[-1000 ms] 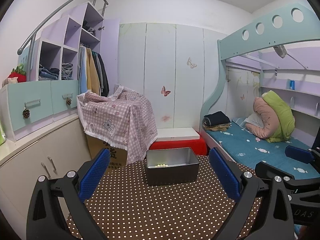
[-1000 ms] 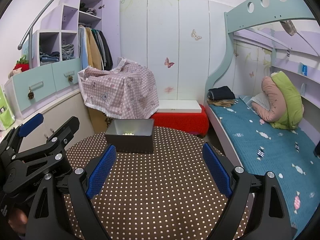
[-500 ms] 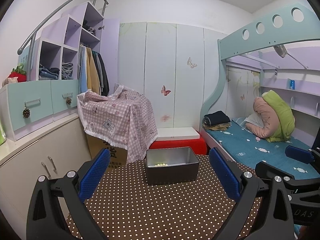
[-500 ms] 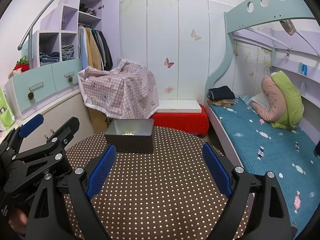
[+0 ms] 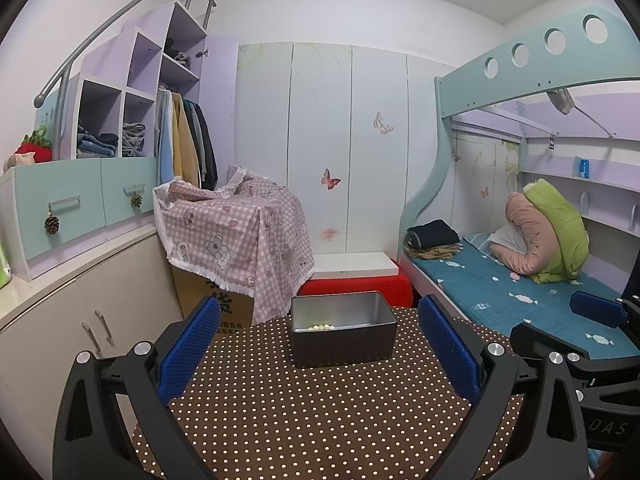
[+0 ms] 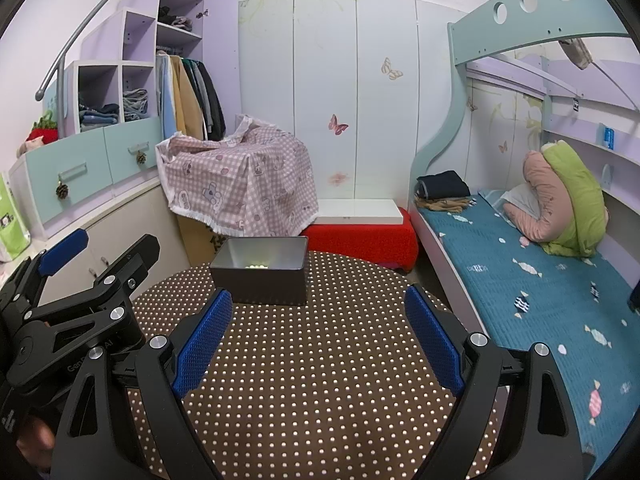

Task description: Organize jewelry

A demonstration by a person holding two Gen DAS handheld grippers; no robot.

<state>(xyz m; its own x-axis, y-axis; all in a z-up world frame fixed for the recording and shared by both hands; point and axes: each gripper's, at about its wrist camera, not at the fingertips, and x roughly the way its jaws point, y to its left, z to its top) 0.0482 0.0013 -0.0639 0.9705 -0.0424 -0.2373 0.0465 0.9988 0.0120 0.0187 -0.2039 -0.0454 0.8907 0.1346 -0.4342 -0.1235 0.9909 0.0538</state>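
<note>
Left gripper (image 5: 320, 344): jaws spread wide, nothing in them, hovering over the table (image 5: 320, 420) on the near side of the tin, a bit to its left.
Tin (image 5: 343, 328): dark metal box sitting on the table's far edge.
Beads (image 5: 320, 326): small pale string lying inside the tin, on its floor toward the front-left.
Right gripper (image 6: 318, 338): also gaping wide and empty, near side of the tin, off to its right.
Bed (image 6: 520, 264): way right of the tin.
</note>
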